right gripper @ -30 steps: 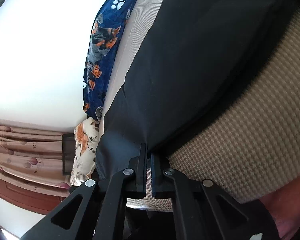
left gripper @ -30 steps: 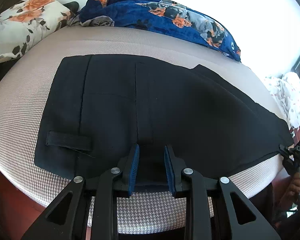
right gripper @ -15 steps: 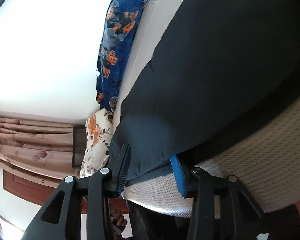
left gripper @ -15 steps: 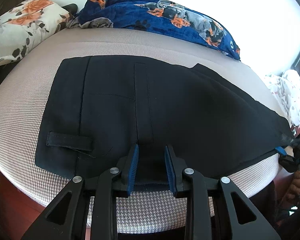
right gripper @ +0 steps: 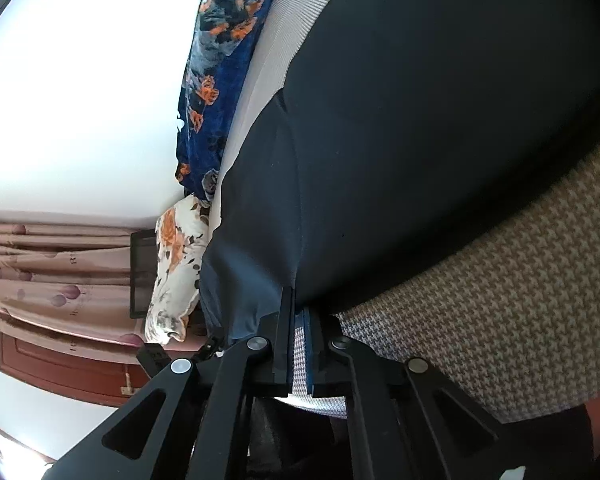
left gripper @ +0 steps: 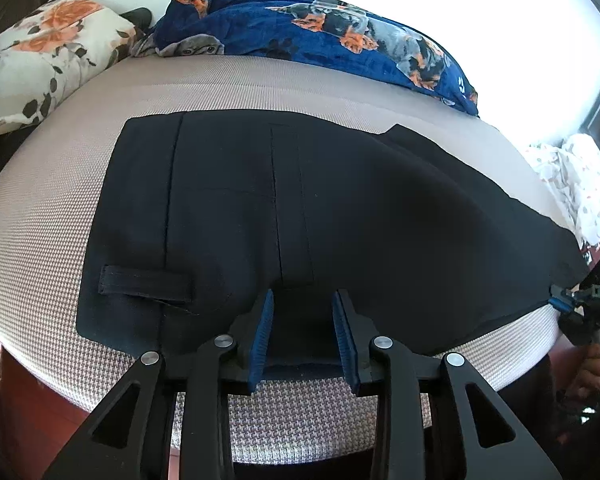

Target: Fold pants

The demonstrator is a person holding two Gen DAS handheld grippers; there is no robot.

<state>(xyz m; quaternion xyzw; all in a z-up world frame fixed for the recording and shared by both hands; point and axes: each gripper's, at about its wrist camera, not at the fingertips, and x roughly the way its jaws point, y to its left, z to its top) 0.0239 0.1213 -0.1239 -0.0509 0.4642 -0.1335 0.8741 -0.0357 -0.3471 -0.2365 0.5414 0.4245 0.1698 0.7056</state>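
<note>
Houndstooth-covered bed (left gripper: 52, 216) carries black pants (left gripper: 300, 208), spread flat across it, waistband toward the near left, leg running out to the right edge. Floral pillow (left gripper: 48, 52) at the far left corner; blue dog-print blanket (left gripper: 320, 28) along the far edge; white spotted cloth (left gripper: 576, 184) at the far right, partly cut off.

Left tongs (left gripper: 303, 334) stand apart over the near edge of the pants, the blue pads either side of the cloth, not pinching.

Right tongs (right gripper: 300, 344) together, clamped on the pants hem (right gripper: 296, 280) at the bed's right edge; fabric lifts slightly there. Right wrist view is tilted and mostly filled with dark cloth, so folds are hard to read. Curtain (right gripper: 52, 264) beyond.
</note>
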